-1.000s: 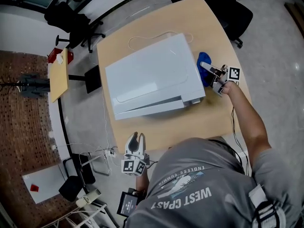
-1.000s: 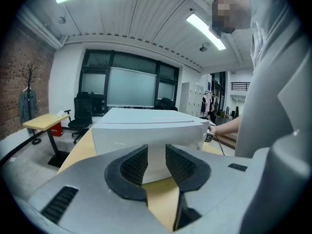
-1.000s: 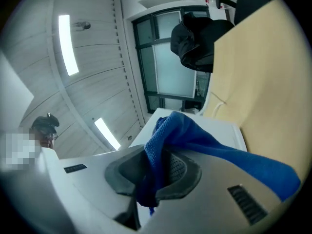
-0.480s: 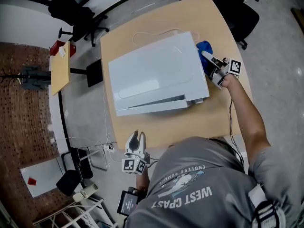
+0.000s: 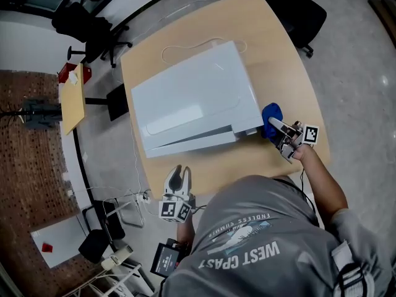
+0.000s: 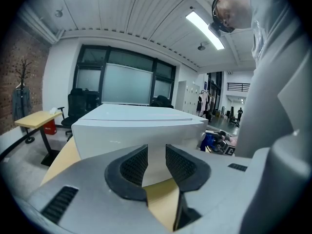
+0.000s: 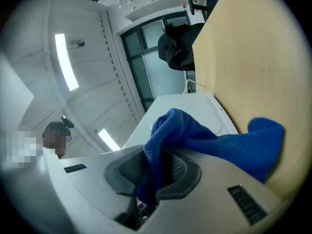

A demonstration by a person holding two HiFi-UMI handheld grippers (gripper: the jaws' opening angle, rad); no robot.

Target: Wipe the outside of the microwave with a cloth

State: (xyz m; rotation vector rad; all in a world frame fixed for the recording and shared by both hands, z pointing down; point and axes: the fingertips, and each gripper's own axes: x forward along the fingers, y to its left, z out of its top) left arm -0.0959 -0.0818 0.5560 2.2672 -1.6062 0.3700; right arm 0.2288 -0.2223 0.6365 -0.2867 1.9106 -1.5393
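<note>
Moved to the near corner of the microwave (image 5: 192, 98), right tongs (image 5: 274, 125) pinch the blue cloth (image 5: 271, 112); left tongs (image 5: 178, 174) gape empty.

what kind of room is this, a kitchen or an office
Most likely an open office or lab, not a kitchen. Black swivel office chairs stand around a light wooden desk, which carries the white box-shaped microwave, and a glass partition wall runs behind.

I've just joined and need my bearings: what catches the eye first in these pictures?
A big white microwave fills the middle of the wooden table. Beside its near right corner, the right gripper has its jaws shut on a bright blue cloth. The left gripper hangs empty, jaws apart, at the table's near edge.
</note>
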